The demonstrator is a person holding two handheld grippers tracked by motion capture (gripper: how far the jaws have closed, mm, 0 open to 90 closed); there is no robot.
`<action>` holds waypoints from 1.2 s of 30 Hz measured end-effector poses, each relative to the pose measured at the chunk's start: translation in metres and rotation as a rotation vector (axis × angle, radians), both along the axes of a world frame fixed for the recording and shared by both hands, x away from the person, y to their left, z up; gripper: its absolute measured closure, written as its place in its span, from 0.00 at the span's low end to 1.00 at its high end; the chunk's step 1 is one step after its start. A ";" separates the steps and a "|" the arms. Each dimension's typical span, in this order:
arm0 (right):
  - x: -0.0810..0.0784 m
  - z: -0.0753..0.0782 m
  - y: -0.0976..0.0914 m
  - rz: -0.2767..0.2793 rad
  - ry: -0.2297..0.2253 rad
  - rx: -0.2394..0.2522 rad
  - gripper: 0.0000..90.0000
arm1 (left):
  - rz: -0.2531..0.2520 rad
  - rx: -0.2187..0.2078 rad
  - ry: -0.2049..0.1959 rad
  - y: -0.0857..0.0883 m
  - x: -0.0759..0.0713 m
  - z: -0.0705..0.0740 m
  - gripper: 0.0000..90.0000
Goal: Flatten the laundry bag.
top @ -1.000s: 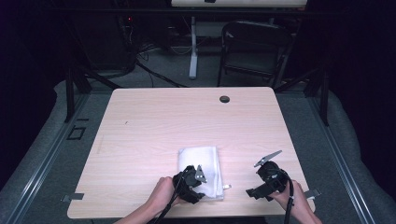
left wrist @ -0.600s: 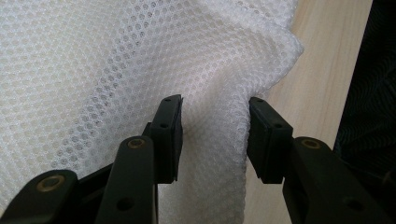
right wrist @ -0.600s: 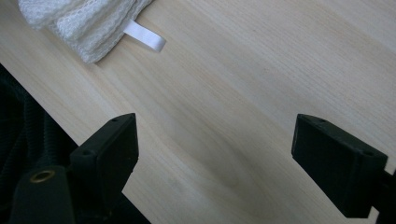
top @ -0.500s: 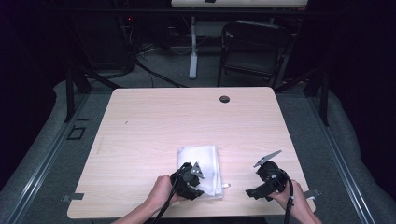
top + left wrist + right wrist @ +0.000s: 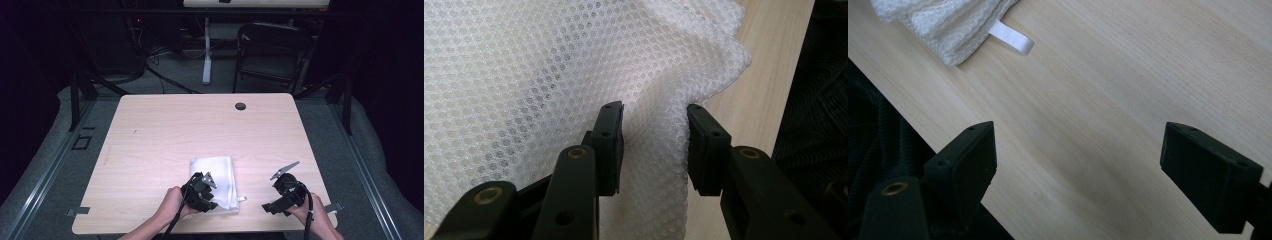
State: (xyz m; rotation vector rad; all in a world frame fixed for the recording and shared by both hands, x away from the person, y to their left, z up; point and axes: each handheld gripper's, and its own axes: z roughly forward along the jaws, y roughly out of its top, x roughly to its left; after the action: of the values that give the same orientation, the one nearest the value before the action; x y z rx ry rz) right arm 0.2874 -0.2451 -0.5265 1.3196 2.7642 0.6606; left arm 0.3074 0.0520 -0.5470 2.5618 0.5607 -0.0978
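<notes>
Grippers sit at the near table edge, one in each of your hands. Your left gripper [image 5: 206, 189] is on the near-left part of the white mesh cloth [image 5: 220, 177]; its jaws have just been closing, with a raised fold of the cloth [image 5: 659, 125] bunched between them, and both pads look to be against the mesh. Your right gripper [image 5: 280, 186] hovers over bare wood to the right of the cloth, jaws wide, nothing between them. Cloth lies folded near the front edge of the table [image 5: 165, 135], about mid-width; its small white tag [image 5: 1011, 37] sticks out at the near-right corner. Farther back, a black grommet [image 5: 240, 106] sits in the tabletop.
</notes>
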 end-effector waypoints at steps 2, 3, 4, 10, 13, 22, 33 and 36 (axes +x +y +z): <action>0.000 0.001 0.000 0.011 -0.008 -0.019 0.16 | 0.001 0.001 0.001 0.001 0.001 0.001 0.71; 0.000 0.001 0.000 0.011 -0.008 -0.019 0.16 | 0.004 -0.002 -0.002 0.001 0.000 0.001 0.71; -0.001 0.001 0.002 0.018 -0.010 -0.018 0.16 | 0.001 -0.001 -0.013 0.001 0.000 0.002 0.72; -0.002 0.002 0.004 0.041 -0.024 -0.036 0.17 | 0.011 -0.009 -0.027 0.001 -0.001 0.004 0.81; -0.002 0.002 0.007 0.054 -0.027 -0.030 0.21 | 0.005 -0.007 -0.038 0.001 -0.002 0.004 0.86; -0.002 0.002 0.025 0.086 -0.072 -0.035 0.53 | 0.005 -0.026 -0.065 0.003 -0.004 0.006 0.92; 0.000 -0.004 0.067 0.188 -0.087 -0.032 0.99 | 0.001 -0.045 -0.084 0.004 -0.005 0.008 0.93; 0.001 -0.009 0.079 0.216 -0.090 -0.030 0.99 | 0.000 -0.048 -0.088 0.004 -0.005 0.008 0.93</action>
State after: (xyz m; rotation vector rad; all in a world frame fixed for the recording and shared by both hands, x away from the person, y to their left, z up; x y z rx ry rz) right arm 0.2883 -0.1662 -0.5357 0.9683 2.8545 0.6654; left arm 0.3023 0.0563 -0.5386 2.5059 0.5184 0.0015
